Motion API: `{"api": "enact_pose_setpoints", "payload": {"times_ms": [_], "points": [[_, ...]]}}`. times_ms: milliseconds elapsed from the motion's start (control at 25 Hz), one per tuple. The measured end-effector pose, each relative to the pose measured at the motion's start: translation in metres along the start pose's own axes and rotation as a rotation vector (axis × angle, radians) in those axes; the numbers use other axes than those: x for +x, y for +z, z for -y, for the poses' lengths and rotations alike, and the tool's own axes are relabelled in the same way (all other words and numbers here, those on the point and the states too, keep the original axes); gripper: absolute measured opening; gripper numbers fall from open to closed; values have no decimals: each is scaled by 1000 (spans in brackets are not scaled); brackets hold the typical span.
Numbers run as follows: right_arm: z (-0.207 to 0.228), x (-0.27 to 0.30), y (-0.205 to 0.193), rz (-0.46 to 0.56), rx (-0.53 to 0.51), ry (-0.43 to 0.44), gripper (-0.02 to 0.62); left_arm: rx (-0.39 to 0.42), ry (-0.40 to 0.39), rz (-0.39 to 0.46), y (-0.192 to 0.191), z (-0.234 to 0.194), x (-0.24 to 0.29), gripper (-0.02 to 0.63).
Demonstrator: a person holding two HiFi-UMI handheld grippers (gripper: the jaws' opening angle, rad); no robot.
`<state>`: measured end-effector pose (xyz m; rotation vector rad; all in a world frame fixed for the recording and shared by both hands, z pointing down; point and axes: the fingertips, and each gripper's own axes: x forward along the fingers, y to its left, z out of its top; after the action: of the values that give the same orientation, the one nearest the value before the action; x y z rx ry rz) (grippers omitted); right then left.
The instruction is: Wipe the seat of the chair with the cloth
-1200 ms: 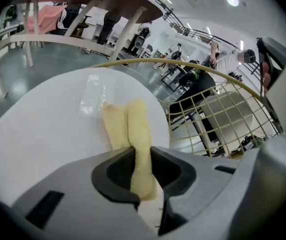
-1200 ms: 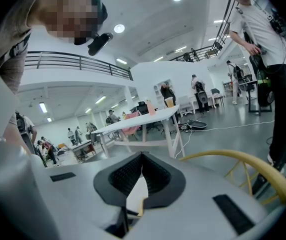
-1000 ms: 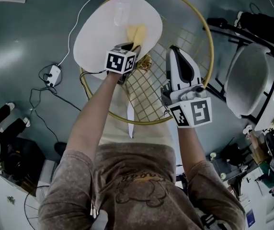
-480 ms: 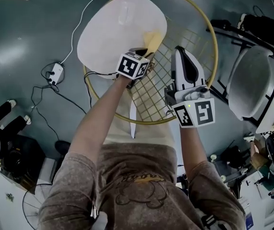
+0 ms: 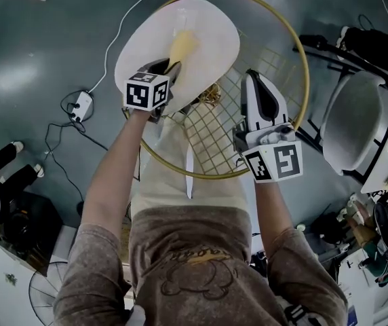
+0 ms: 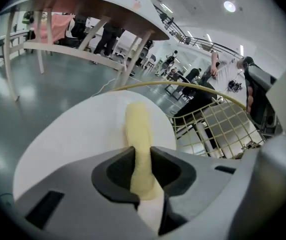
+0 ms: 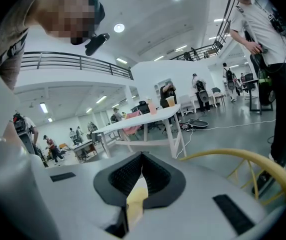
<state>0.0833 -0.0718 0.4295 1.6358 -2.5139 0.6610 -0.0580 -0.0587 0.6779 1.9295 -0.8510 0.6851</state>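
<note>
The chair has a white oval seat [image 5: 207,26] inside a gold ring frame [image 5: 301,53] with a wire mesh back [image 5: 214,124]. A yellow cloth [image 5: 182,45] lies stretched on the seat, and my left gripper [image 5: 170,65] is shut on its near end. In the left gripper view the cloth [image 6: 138,129] runs from between the jaws of the left gripper [image 6: 142,156] out across the seat [image 6: 73,134]. My right gripper [image 5: 253,79] hovers shut over the mesh, to the right of the seat. The right gripper [image 7: 142,156] has its jaw tips together, and the gold ring [image 7: 243,159] curves past on the right.
A second white chair [image 5: 353,114] on a black frame stands at the right. A power strip [image 5: 79,105] with cables lies on the grey floor at the left. Black equipment [image 5: 17,223] sits at the lower left. A person [image 7: 268,44] stands nearby, and a white table [image 7: 148,119] stands beyond.
My left gripper has dragged the cloth from the seat's right edge leftward and farther onto the middle of the seat. The right gripper has stayed nearly still.
</note>
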Motion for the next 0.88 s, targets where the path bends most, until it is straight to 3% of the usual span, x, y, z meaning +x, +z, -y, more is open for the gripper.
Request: {"api": "enact_pose_setpoints", "payload": {"times_ms": [320, 560, 720, 880], "points": [[-3, 4, -3, -8, -6, 9, 23, -72, 164, 97, 22, -94, -69, 92], [-3, 6, -4, -14, -14, 12, 23, 18, 288, 71, 26, -150, -113, 92], [-2, 8, -6, -21, -14, 10, 23, 12, 331, 64, 28, -174, -124, 92], [-3, 11, -9, -28, -16, 11, 23, -26, 324, 58, 21, -177, -115, 92]]}}
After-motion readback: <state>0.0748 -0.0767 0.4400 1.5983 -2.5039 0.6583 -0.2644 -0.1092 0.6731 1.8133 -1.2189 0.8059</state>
